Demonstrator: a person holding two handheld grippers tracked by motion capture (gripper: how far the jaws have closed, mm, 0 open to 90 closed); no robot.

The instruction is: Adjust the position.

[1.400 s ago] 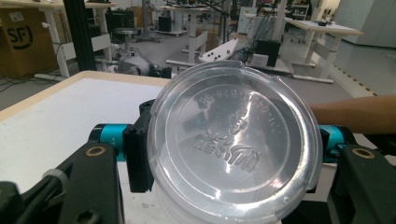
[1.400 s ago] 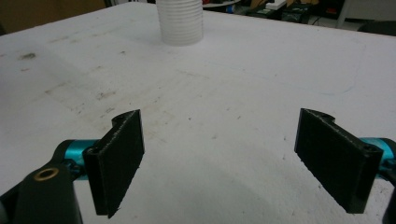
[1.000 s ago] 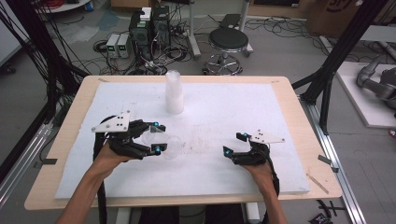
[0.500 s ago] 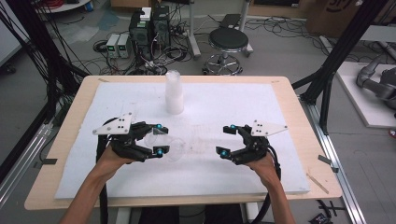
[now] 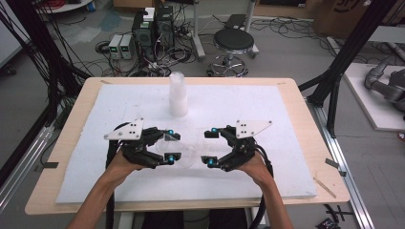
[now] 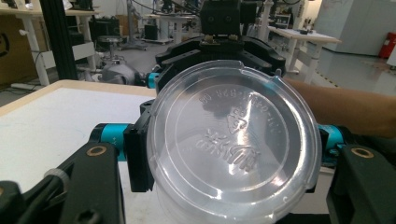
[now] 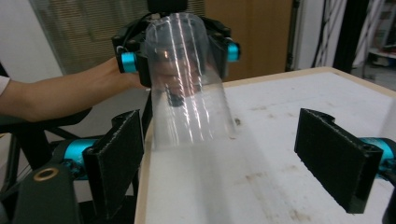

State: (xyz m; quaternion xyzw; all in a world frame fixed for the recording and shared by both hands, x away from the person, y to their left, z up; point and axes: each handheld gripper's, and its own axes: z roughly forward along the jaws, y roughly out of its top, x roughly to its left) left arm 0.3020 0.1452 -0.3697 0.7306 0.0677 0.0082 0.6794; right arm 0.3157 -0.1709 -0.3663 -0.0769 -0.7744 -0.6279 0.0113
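A clear plastic cup (image 5: 185, 150) lies level above the white mat (image 5: 267, 109), with my left gripper (image 5: 170, 145) shut on its base end. In the left gripper view the cup's embossed round bottom (image 6: 233, 140) faces the camera between the jaws. In the right gripper view the cup (image 7: 187, 93) reaches from the left gripper toward me, mouth end nearer. My right gripper (image 5: 211, 147) is raised just right of the cup, facing it. Its pads (image 7: 116, 158) stand wide apart with nothing between them.
A stack of clear cups (image 5: 178, 95) stands upright on the mat at the back centre. The wooden table edge (image 5: 315, 143) runs around the mat. Beyond the table are a stool (image 5: 233, 43), electronics and cables on the floor.
My right gripper has risen and moved left toward the cup held by the left gripper. The left gripper and cup have hardly shifted.
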